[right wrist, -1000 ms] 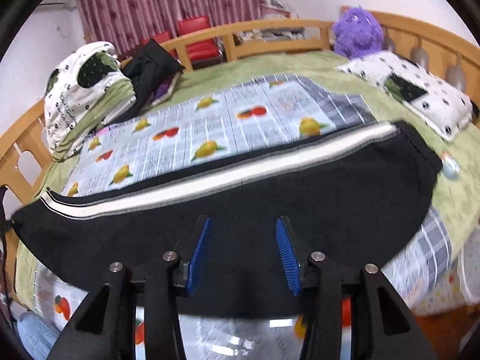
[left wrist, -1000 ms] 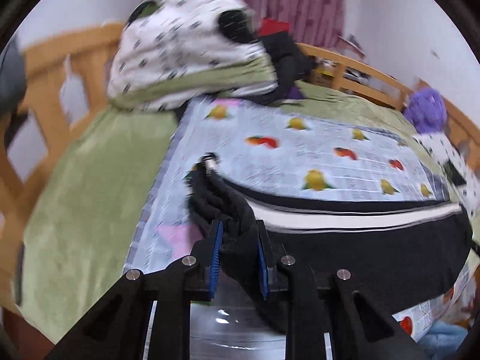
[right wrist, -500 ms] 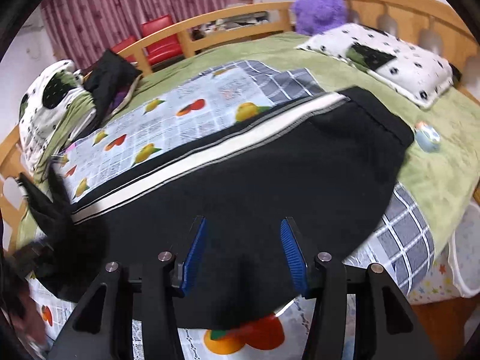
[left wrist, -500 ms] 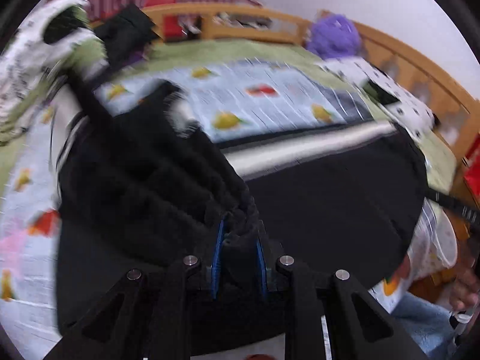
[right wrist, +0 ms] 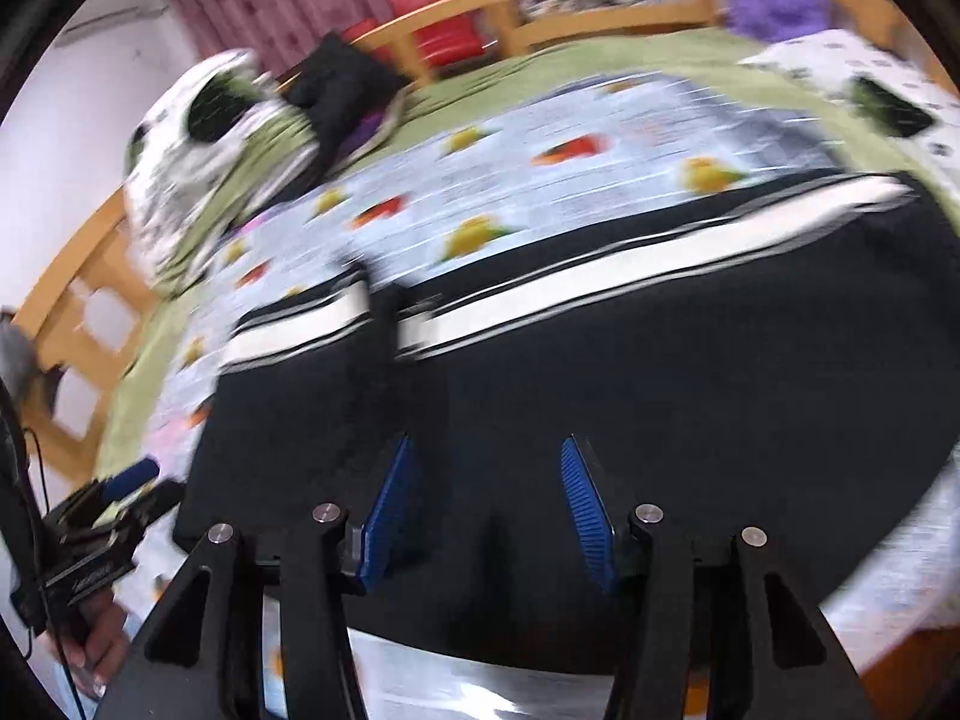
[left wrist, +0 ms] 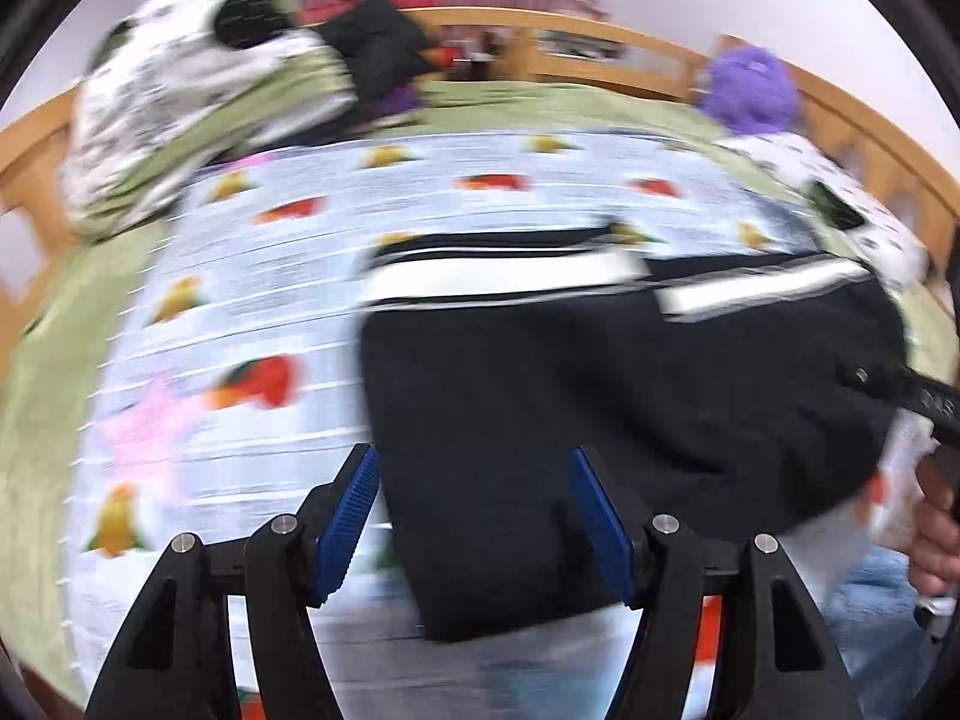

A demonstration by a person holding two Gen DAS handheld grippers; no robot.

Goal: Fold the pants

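Black pants (left wrist: 600, 372) with a white side stripe (left wrist: 504, 276) lie on the fruit-print sheet (left wrist: 252, 276), one end folded over the rest. My left gripper (left wrist: 474, 498) is open and empty, just above the near edge of the folded part. My right gripper (right wrist: 486, 498) is open and empty over the pants (right wrist: 660, 396). The left gripper also shows at the lower left of the right wrist view (right wrist: 120, 498). Both views are motion-blurred.
A folded white and green quilt (left wrist: 192, 108) and dark clothes (left wrist: 378, 54) lie at the far left. A purple plush (left wrist: 750, 90) and a spotted pillow (left wrist: 840, 204) lie at the far right. A wooden rail (left wrist: 600, 42) rings the bed. Red chairs (right wrist: 444, 18) stand behind.
My left gripper carried the pants' left end over to the right, laid it on the rest, and opened. The right gripper stayed open and shifted slightly.
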